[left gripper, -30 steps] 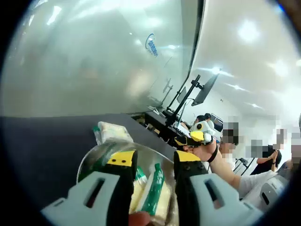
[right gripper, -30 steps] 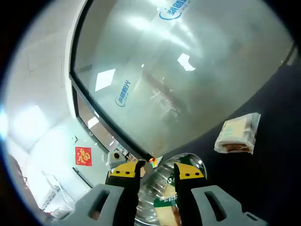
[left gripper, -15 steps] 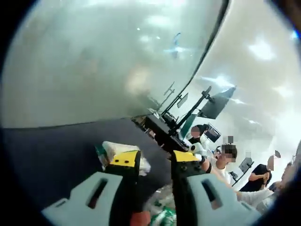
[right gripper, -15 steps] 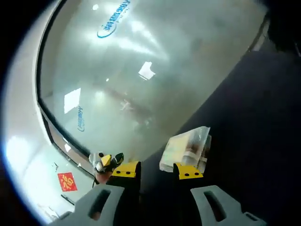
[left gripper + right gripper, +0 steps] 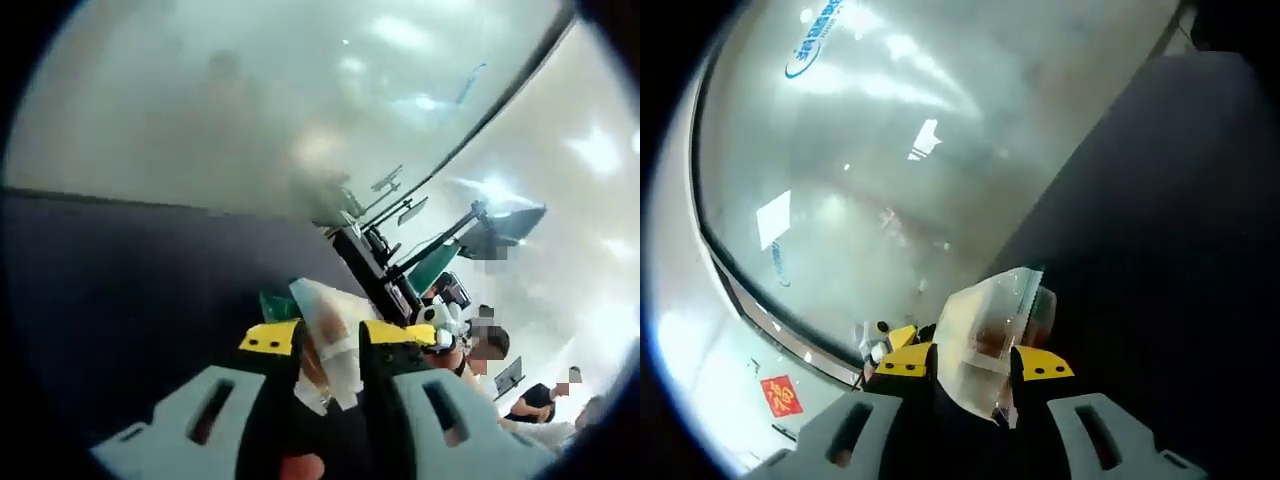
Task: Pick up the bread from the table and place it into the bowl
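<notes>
In the left gripper view a clear-wrapped bread packet (image 5: 322,335) with a green label lies on the dark table (image 5: 120,290). My left gripper (image 5: 330,338) has one yellow-tipped jaw on each side of it, close against the wrap; I cannot tell whether they grip. In the right gripper view another wrapped bread packet (image 5: 990,330) with a brown filling lies on the same dark table (image 5: 1160,250). My right gripper (image 5: 973,362) is open, its jaws straddling the near end of that packet.
A frosted glass wall (image 5: 200,100) with blue logos (image 5: 815,25) runs along the table's far edge. People sit at the right, one holding a yellow and white gripper (image 5: 432,322), near a monitor on an arm (image 5: 500,225). A red sign (image 5: 780,395) hangs at lower left.
Both views swung off the steel bowl with its packets and closed in on the bread lying on the table; each packet now sits between a gripper's jaws. The left jaws narrowed slightly.
</notes>
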Available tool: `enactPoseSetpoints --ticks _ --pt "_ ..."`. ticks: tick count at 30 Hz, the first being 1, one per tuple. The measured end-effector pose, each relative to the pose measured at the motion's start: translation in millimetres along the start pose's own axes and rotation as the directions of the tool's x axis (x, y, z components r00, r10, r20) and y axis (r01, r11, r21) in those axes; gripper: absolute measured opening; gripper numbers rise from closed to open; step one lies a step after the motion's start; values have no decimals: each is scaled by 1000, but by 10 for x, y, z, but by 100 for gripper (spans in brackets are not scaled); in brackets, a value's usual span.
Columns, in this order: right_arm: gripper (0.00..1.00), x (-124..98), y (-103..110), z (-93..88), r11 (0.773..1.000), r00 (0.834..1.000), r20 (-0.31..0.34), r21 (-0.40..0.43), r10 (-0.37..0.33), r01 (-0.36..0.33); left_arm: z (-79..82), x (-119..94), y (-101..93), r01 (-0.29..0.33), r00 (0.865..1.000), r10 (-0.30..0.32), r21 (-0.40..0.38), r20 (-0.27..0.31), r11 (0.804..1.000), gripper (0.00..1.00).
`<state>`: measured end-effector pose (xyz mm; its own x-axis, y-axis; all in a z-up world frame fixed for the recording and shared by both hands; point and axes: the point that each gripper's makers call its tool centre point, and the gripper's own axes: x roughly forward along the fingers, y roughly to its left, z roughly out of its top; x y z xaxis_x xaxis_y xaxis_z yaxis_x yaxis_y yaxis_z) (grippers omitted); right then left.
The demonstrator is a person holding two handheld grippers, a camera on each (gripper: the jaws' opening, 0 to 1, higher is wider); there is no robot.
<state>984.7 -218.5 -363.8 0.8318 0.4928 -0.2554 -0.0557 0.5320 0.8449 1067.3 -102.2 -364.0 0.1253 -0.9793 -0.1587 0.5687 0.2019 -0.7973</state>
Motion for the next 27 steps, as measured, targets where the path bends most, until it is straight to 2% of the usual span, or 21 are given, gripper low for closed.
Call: enactPoseSetpoints --ticks 2,5,7,13,16,20,27 --pt "26 23 -9 -6 1000 1000 0 -9 2 -2 -102 98 -38 20 999 -21 -23 -46 1000 17" --pt "23 47 -5 -22 1000 1000 -5 -8 6 -6 -119 162 -123 50 997 -51 -22 -56 999 17" --pt "18 49 -20 -47 1000 1000 -24 -31 -6 5 -176 187 -125 46 995 -48 -22 -87 999 17" --pt "9 40 -8 -44 1000 1000 -28 -29 -2 1 -158 141 -24 25 997 -27 -35 -70 999 16" --pt "4 44 -5 -48 1000 1000 -26 -24 -5 5 -153 156 -100 51 996 -56 -72 -73 996 7" --pt "0 46 26 -33 1000 1000 -24 -20 3 -3 -147 192 -101 57 995 -63 -72 -75 996 4" --pt "0 39 87 30 999 999 -17 -35 34 -35 -118 168 -132 75 995 -77 -32 -68 997 0"
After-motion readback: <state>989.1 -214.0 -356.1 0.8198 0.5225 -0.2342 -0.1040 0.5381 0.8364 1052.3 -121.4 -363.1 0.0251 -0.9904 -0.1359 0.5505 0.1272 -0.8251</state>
